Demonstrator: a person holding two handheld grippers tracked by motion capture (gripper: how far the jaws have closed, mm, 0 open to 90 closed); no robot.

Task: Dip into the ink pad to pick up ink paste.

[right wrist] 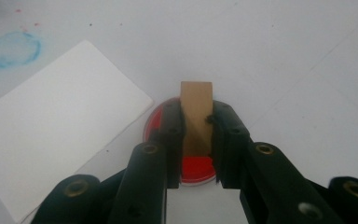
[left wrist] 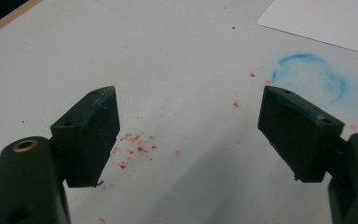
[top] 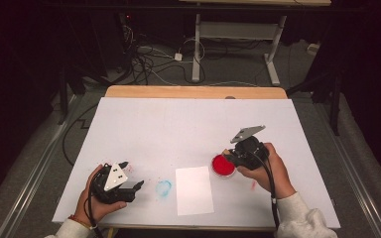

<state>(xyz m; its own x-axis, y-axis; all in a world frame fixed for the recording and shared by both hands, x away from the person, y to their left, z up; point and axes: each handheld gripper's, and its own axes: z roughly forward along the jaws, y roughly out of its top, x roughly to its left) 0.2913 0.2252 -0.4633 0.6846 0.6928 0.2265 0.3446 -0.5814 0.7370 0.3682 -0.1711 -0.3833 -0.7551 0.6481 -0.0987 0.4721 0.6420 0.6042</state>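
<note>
Wooden stamp (right wrist: 196, 114) clamped in right hand-held gripper (right wrist: 196, 140) above red ink pad (top: 223, 165) — left hand-held gripper (left wrist: 189, 135) wide.

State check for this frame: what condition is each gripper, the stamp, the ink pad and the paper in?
Left gripper: jaws open, nothing between them.
Right gripper: jaws shut on the wooden stamp.
Wooden stamp: held above the ink pad.
Red ink pad: uncovered, on the table.
White paper: flat, unmarked.
Blue ring mark: smudged on the table.

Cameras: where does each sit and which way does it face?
High view: above the near edge, facing forward and down; both hands, left tool, right tool.
Left gripper view: on the left tool, facing the table.
Right gripper view: on the right tool, facing the red ink pad.
Shared: white card, blue ring stain.
</note>
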